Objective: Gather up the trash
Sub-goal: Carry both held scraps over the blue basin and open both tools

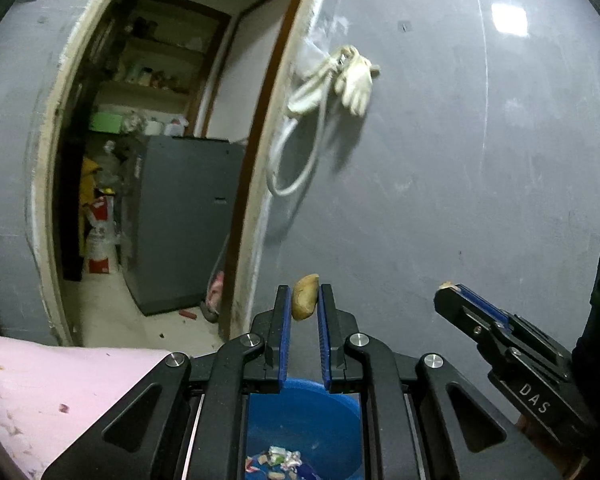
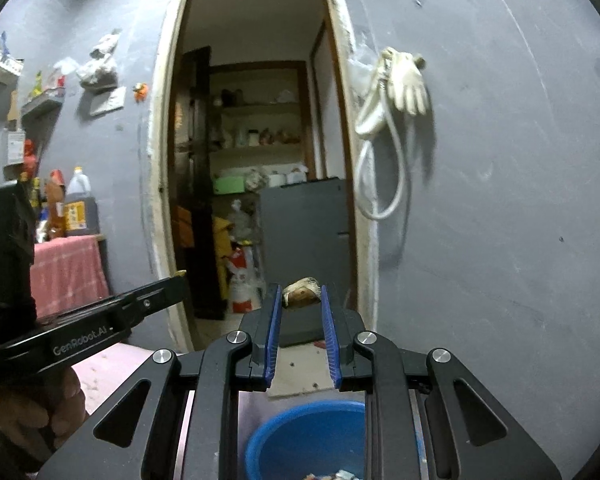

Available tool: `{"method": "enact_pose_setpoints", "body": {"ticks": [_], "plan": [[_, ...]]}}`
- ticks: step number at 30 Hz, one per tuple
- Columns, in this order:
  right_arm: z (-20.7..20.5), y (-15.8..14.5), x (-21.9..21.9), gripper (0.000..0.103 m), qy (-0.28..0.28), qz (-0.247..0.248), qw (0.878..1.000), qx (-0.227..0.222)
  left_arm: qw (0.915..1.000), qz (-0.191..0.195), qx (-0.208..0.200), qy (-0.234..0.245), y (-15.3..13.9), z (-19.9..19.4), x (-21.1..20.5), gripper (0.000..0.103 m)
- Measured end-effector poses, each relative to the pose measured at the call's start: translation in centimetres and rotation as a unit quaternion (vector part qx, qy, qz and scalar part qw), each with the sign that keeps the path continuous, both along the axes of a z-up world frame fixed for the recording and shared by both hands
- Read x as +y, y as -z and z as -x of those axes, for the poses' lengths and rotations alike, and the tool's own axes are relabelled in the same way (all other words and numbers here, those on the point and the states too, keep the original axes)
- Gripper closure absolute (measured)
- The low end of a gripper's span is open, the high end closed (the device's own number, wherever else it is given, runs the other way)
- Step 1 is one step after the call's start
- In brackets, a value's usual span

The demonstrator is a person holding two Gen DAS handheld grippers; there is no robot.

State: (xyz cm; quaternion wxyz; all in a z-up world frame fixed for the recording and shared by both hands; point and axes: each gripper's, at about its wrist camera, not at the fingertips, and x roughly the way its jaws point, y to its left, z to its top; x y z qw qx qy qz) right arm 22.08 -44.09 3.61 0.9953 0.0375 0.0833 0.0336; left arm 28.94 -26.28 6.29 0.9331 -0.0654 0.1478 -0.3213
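Blue pads on both grippers, black metal behind. Left gripper [image 1: 304,300] pinching a small tan scrap [image 1: 305,296] between the fingertips, jaws nearly closed on it, scrap standing upright between the pads. Right gripper [image 2: 300,298] likewise closed on a brownish scrap [image 2: 301,297], lumpy, with a pale edge on its left side, lying across the gap between the tips. Impossible to tell exactly what kind of trash either piece is.

Below and near, under both grippers, a blue basin [image 1: 340,432], seen again from the right wrist [image 2: 284,444]. Inside it a little heap of mixed wrappers [image 1: 276,460], white, green and red. Both held scraps up in the air above the basin, not touching it.

From the left wrist view, the right gripper visible at the right edge [image 1: 448,287], with a pale bit showing at its tip. From the right wrist view, the left gripper at the left [image 2: 180,276], held by a hand [image 2: 40,412].

Far ahead, a grey wall [image 1: 480,200] with an open doorway [image 2: 256,140]. Hanging on the wall just right of the doorway, a pale glove [image 2: 410,88] together with a looped white hose [image 2: 384,184]. Beyond the doorway, shelves and a grey cabinet [image 2: 308,248]. At the near left, a pink surface [image 1: 60,392] with small crumbs on it.
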Motion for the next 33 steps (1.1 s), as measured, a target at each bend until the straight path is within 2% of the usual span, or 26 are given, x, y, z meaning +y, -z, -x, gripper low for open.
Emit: {"method": "enact_pose_setpoints", "body": {"ticks": [7,12,17,25,33], "plan": [[-0.9,3.7,-2.6,0.085,0.016,-0.034,0.998,0.045,0.9981,-0.039,0.046,0.011,3.8,-1.4,-3.8,0.093],[-2.1,6.2,-3.7,0.085,0.024,-0.053,0.995,0.078,0.9941,-0.080,0.073,0.008,6.6,-2.4,-6.0,0.093],[-3.0,8.5,-4.6,0.085,0.029,-0.071,0.991,0.112,0.9893,-0.105,0.102,0.002,9.7,-3.5,-7.2,0.093],[-4.3,10.7,-5.5,0.085,0.031,-0.086,0.985,0.149,0.9807,-0.138,0.138,0.001,13.5,-4.8,-8.7,0.093],[-5.2,12.2,-6.0,0.085,0.031,-0.097,0.978,0.182,0.9715,-0.151,0.183,0.005,16.0,-6.3,-9.0,0.093]]}}
